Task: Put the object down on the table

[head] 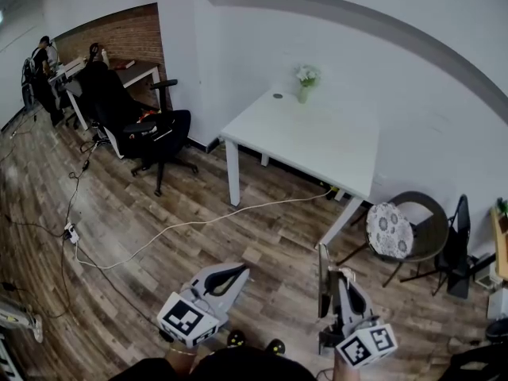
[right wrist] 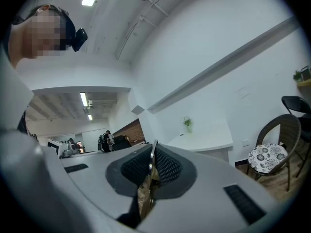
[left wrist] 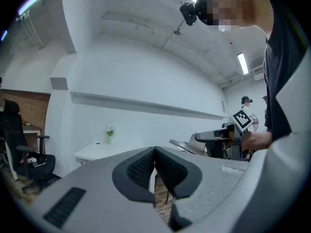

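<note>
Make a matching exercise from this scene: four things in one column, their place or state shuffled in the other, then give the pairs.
Column one
1. left gripper
2. right gripper
3. flower vase
4. patterned cushion

Column two
A. on the round-backed chair
B. shut on a thin flat object
C. on the white table, near the wall
D. shut, nothing between the pads

Pairs: 1-D, 2-B, 3-C, 4-A

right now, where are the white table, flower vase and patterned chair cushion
white table (head: 313, 141), head view, bare top
flower vase (head: 302, 96), head view, vase body
patterned chair cushion (head: 389, 230), head view, cushion centre
</note>
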Demonstrator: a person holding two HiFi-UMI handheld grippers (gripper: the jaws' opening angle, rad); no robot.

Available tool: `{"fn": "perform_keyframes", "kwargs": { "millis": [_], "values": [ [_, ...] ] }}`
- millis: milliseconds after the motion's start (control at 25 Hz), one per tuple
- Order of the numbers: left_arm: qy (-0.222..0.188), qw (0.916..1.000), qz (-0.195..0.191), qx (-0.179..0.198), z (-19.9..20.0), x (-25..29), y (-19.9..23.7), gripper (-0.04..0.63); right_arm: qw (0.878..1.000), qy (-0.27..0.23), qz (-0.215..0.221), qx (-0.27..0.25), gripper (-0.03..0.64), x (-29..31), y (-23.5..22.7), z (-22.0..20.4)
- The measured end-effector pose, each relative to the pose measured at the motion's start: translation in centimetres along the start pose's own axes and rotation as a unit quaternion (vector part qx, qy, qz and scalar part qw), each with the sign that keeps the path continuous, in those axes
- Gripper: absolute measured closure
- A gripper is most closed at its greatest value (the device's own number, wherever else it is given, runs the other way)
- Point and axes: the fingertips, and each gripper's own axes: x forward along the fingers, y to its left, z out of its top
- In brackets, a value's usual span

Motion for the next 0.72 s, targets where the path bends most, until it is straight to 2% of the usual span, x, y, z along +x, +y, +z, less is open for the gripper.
{"fn": "perform_keyframes", "kwargs": {
  "millis": [440,720],
  "values": [
    [0.000,1.0000,0.000,0.003,-1.3,-3.0,3.8,0.595,1.000,-0.002,-0.013,0.003,0.601,1.5,2.9,-1.5],
    [-0.007,0.9999,-0.004,0.008,-1.3,-2.2,4.8,0.595,1.000,0.002,-0.020,-0.001,0.601,2.3,2.4,-1.3]
  ]
}}
